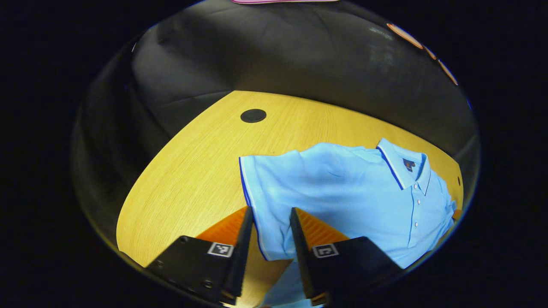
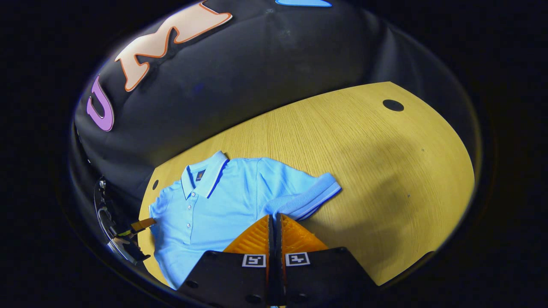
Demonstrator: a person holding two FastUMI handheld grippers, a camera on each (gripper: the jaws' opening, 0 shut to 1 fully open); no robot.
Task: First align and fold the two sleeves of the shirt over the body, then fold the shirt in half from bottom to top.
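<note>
A light blue polo shirt [image 1: 342,192] lies face up on the wooden table [image 1: 192,171], collar [image 1: 400,164] toward the wall. In the left gripper view, my left gripper [image 1: 272,216] is open, and its fingers straddle the dark-trimmed hem of one short sleeve [image 1: 265,188]. In the right gripper view, the shirt [image 2: 214,205] lies at lower left. My right gripper [image 2: 274,219] is shut on the bunched edge of the other sleeve [image 2: 306,199]. The left gripper [image 2: 144,223] shows small at the shirt's far side.
A round black grommet [image 1: 253,115] sits in the table beyond the shirt, and another grommet [image 2: 393,105] lies at the far right. A small dark hole [image 2: 155,184] is near the collar. Black cloth wall [image 1: 299,55] runs behind the table. Bare wood [image 2: 385,179] spreads right of the shirt.
</note>
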